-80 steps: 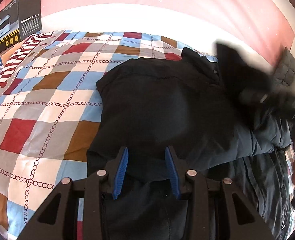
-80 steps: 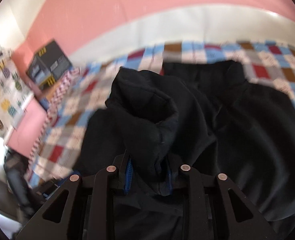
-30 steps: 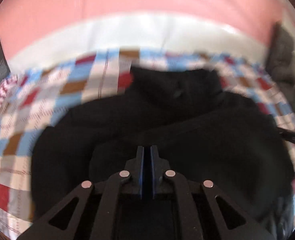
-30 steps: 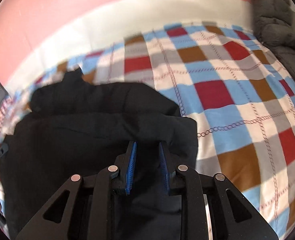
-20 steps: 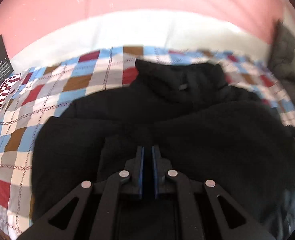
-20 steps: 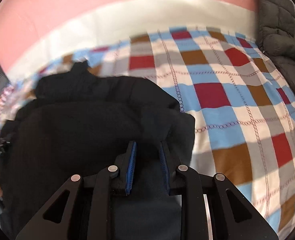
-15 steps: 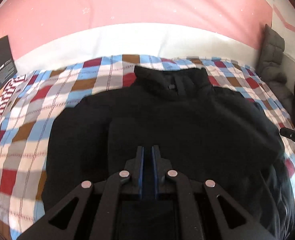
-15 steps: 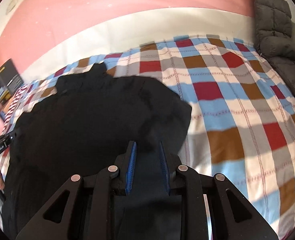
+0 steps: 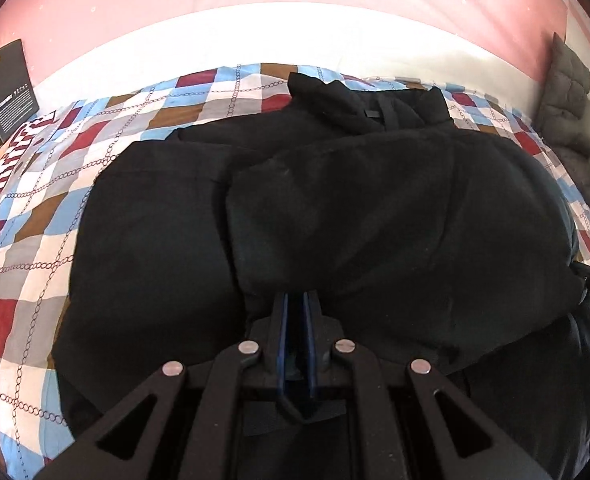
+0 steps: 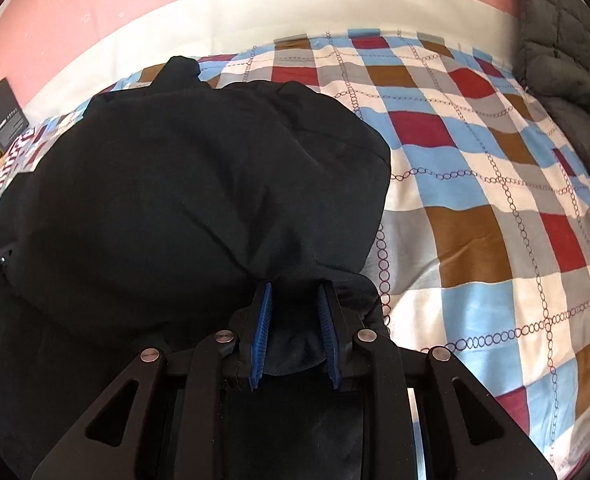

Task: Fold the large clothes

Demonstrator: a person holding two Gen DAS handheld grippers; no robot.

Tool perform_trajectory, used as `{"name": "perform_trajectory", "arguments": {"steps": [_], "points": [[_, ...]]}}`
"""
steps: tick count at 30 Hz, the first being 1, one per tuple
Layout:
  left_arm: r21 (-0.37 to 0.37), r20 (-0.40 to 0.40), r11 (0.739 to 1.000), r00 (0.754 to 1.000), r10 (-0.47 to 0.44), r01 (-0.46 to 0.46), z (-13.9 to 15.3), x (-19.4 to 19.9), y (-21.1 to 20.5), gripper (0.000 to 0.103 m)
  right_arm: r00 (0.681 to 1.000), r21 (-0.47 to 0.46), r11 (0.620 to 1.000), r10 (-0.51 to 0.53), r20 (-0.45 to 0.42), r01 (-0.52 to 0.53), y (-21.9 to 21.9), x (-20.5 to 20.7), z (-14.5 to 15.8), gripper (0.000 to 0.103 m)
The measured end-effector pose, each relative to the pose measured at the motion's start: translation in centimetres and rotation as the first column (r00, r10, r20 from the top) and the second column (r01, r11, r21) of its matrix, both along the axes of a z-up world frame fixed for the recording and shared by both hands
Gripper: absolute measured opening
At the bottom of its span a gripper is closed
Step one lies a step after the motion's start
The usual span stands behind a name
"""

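A large black jacket [image 9: 335, 200] lies on the checked bedspread [image 9: 35, 216], collar toward the far wall, with its near part folded up over its body. My left gripper [image 9: 294, 300] is shut on the near edge of the folded layer, left of middle. My right gripper [image 10: 295, 292] is shut on a thick bunch of the same jacket [image 10: 183, 184] at its near right edge. Each gripper's tip shows at the edge of the other's view.
A dark box [image 9: 5, 96] stands at the far left by the pink wall. A grey quilted garment [image 10: 563, 48] lies at the bed's right side. Bare bedspread [image 10: 495, 200] stretches right of the jacket.
Both grippers have carried the jacket's near edge up over its body toward the collar, and the fold has settled lower and flatter. The jaws stay shut on the cloth.
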State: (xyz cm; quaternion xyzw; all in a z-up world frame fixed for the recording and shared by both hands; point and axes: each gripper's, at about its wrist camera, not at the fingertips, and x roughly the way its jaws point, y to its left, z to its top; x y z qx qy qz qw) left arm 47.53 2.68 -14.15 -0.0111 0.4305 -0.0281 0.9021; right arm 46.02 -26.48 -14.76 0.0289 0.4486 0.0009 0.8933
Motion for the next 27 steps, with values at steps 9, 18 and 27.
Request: {"name": "perform_trajectory", "arguments": {"steps": [9,18,27], "points": [[-0.045,0.045,0.999,0.999,-0.017,0.019,5.4,-8.0,1.1,0.011,0.996,0.088,0.996,0.009,0.094,-0.018,0.6,-8.5,6.3,0.053],[-0.073,0.074,0.997,0.997,0.007,-0.001,7.8,-20.4,2.5,0.02,0.992,0.113,0.993,0.022,0.124,-0.036,2.3,-21.3,8.4,0.055],[-0.108,0.016,0.994,1.0,0.025,-0.023,6.9,-29.9,3.9,0.02,0.998,0.173,0.984,0.026,0.054,-0.035,4.0,-30.7,6.5,0.069]]}}
